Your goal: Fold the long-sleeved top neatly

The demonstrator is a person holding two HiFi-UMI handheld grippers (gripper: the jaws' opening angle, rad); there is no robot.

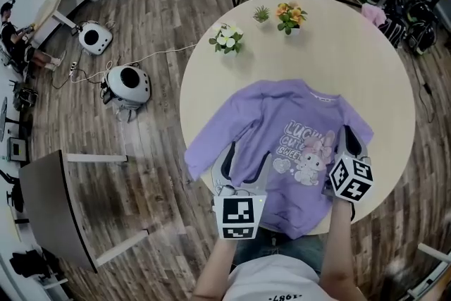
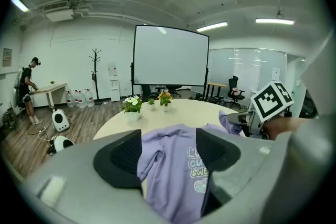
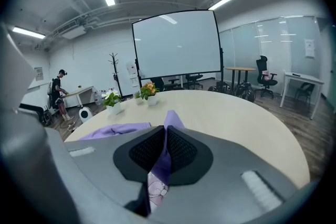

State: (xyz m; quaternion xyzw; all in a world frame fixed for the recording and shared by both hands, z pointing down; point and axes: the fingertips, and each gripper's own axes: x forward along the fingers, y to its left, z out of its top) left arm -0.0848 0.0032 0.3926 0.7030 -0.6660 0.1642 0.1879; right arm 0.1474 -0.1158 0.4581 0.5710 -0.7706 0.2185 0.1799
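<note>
Though pale against plank floor, round table under purple top.

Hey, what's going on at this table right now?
A person is working on a purple long-sleeved top, spread front-up on a round table, with two handheld grippers. The right gripper is shut on fabric at the side of the top on the person's right. The left gripper is open, with fabric from the other side between its fingers. No fold looks made yet.
</note>
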